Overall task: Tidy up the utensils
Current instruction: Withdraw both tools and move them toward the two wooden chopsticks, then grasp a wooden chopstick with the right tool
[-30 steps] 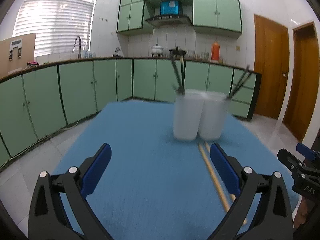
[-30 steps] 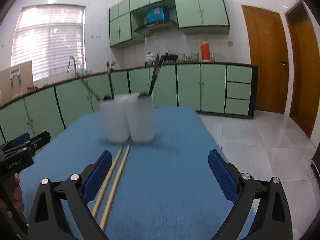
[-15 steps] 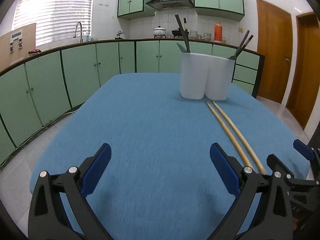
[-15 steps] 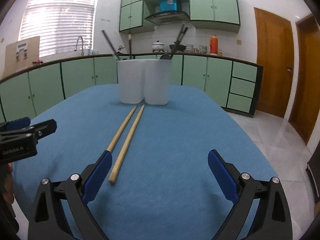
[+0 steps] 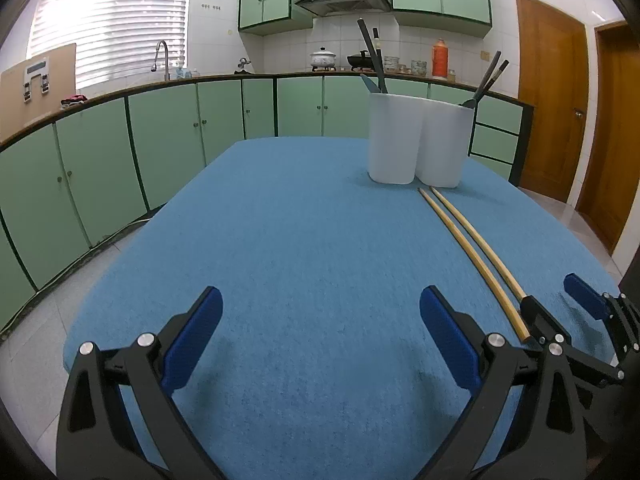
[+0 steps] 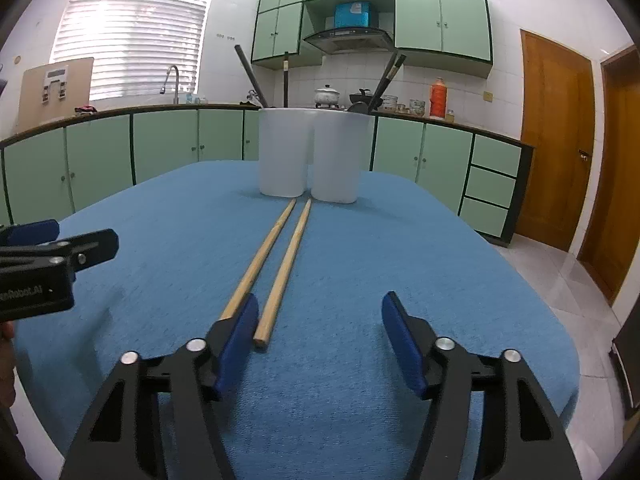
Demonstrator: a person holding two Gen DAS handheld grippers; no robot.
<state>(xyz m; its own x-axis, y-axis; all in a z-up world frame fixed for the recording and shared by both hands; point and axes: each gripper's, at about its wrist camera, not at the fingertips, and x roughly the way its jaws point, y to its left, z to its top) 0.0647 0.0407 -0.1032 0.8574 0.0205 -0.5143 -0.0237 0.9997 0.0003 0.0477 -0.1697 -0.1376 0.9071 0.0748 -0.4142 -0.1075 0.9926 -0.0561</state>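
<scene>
Two long wooden chopsticks [image 6: 280, 264] lie side by side on the blue table, their far tips near two white holder cups [image 6: 312, 156]. The cups hold dark utensils. They also show in the left wrist view: chopsticks [image 5: 472, 248], cups [image 5: 416, 140]. My right gripper [image 6: 316, 328] is open, low over the table; its left finger overlaps the near end of the left chopstick, and the right chopstick's end lies just inside the jaws. My left gripper [image 5: 320, 320] is open and empty, left of the chopsticks.
The blue cloth table [image 5: 304, 248] drops off at its rounded edges. Green cabinets [image 5: 160, 140] and a counter ring the room. Wooden doors [image 6: 556, 140] stand at the right. The left gripper shows at the left edge of the right wrist view [image 6: 52, 264].
Both grippers have pulled back from the cups and dropped lower. The right gripper's jaws have narrowed and now sit at the chopsticks' near ends.
</scene>
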